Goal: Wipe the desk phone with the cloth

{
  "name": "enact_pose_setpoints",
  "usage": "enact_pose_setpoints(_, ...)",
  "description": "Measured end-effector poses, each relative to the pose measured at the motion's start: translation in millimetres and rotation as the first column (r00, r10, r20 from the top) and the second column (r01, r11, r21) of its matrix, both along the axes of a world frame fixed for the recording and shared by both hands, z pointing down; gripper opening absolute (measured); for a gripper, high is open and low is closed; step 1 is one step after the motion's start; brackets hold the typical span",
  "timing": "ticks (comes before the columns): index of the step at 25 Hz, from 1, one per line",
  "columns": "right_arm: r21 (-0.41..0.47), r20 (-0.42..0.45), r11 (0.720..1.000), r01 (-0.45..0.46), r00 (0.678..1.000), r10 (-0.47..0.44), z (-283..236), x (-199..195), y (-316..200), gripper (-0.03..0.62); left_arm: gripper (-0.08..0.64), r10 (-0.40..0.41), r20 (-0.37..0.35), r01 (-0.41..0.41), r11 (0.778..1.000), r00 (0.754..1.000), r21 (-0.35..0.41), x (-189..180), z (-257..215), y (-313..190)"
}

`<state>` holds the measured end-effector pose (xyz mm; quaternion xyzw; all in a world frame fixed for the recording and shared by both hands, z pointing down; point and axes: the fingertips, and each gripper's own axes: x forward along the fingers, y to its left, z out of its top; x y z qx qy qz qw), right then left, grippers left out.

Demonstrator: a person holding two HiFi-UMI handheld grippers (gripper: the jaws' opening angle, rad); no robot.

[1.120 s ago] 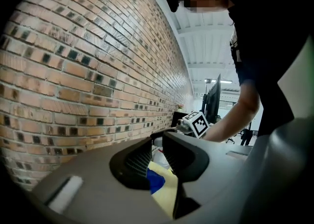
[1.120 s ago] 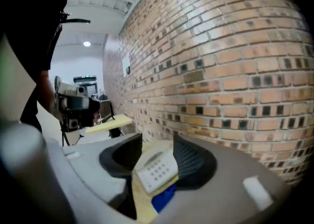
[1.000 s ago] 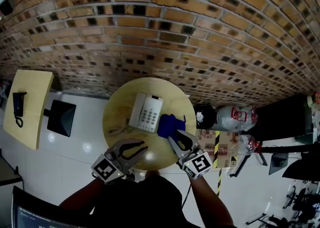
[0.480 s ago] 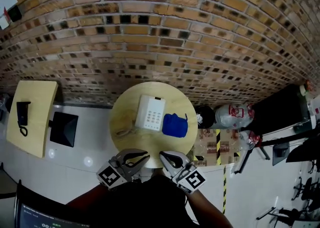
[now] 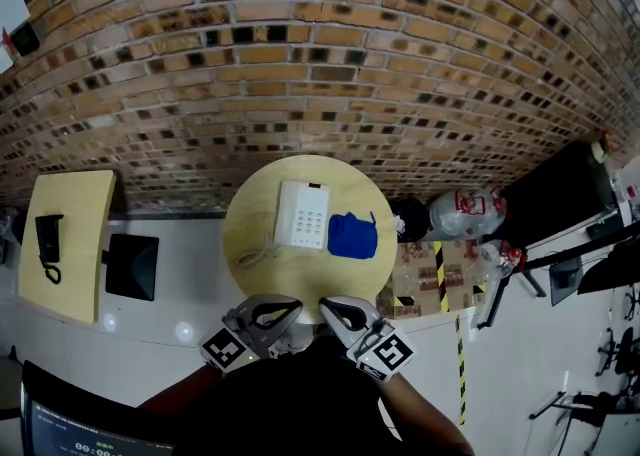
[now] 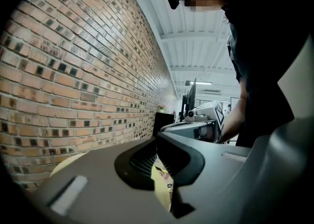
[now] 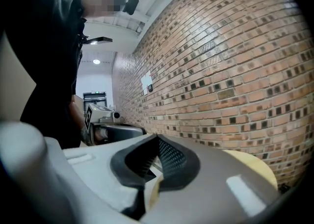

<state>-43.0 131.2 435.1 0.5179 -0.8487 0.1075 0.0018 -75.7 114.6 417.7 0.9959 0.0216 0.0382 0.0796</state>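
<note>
Left claw (image 6: 157,139): jaws together at the tips, nothing between them. Right claw (image 7: 157,137): jaws likewise closed and empty

Position, from the head view: both claws are held low and close to the person's body, at the near edge of the round bench (image 5: 262,206). Their tips point toward each other. Neither touches anything lying on the bench

Desk phone (image 5: 302,216): white, flat on the bench near its middle, keypad facing up. Its cord (image 5: 250,256) trails toward the near left edge of the bench

Cloth (image 5: 352,236): blue, bunched, lying on the bench just beside the right side of the phone. Whether the two touch cannot be determined. Cloth and phone are both well apart from the claws

Surroundings: a brick wall (image 5: 320,64) stands behind the bench. To the left, a second pale bench (image 5: 80,204) carries a black telephone (image 5: 45,234), and a dark square item (image 5: 130,266) beside it is not identifiable. To the right, on the floor, are filled plastic bags (image 5: 465,214) and a cardboard box (image 5: 430,279) marked with yellow-and-black tape
</note>
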Motion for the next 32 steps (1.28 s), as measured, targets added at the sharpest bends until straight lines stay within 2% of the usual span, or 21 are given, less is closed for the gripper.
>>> enact_pose_setpoints(11, -0.005, -0.001, 1.0, -0.017, 1.0, 0.017, 0, -15, 3, 0.0, 0.0, 0.023, -0.004, -0.023, 0.999, 1.0, 0.024, -8, -3, 2)
enact_pose_setpoints(19, 0.021, 0.022, 1.0, -0.016, 1.0, 0.016, -9, -24, 0, 0.0, 0.0, 0.02, -0.011, -0.02, 0.999, 1.0, 0.026, -10, -6, 0)
enact_pose_setpoints(32, 0.029, 0.011, 1.0, -0.006, 1.0, 0.006, -17, -26, -2, 0.0, 0.0, 0.025, -0.027, -0.025, 1.0, 0.999, 0.013, -12, -9, 4)
